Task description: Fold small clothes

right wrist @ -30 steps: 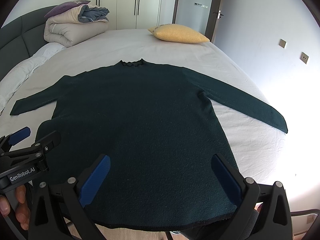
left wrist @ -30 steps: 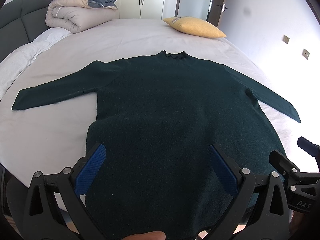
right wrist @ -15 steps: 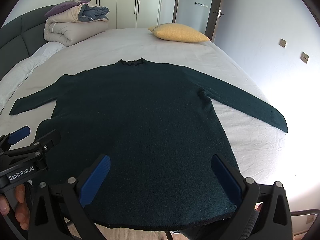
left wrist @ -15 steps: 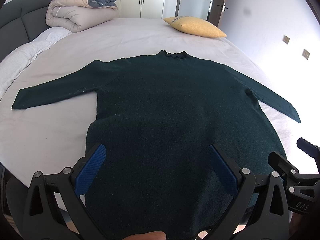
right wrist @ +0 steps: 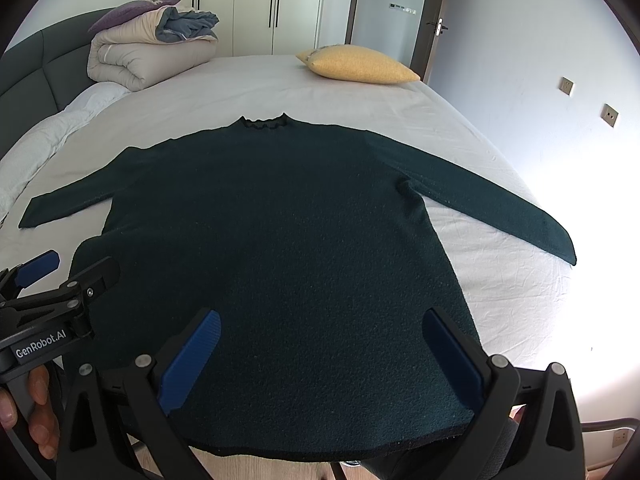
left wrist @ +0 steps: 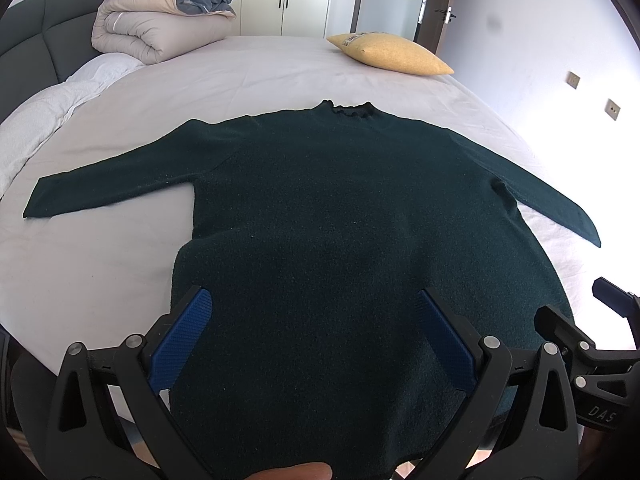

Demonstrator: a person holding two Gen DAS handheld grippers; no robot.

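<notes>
A dark green long-sleeved sweater (left wrist: 340,208) (right wrist: 272,224) lies flat on the bed, neck away from me, both sleeves spread out to the sides, hem at the bed's near edge. My left gripper (left wrist: 312,320) hovers open over the lower left part of the hem, its blue pads (left wrist: 182,332) wide apart. My right gripper (right wrist: 320,340) is open above the lower right hem. Each gripper appears in the other's view: the right one (left wrist: 592,320) at the far right, the left one (right wrist: 68,272) at the far left, held by a hand (right wrist: 36,404).
The bed sheet (left wrist: 280,72) is pale and broad. A rolled duvet (left wrist: 160,28) sits at the far left by the dark headboard (left wrist: 44,44). A yellow pillow (left wrist: 388,54) lies at the far right. Wardrobe doors and a door stand behind; a wall runs along the right.
</notes>
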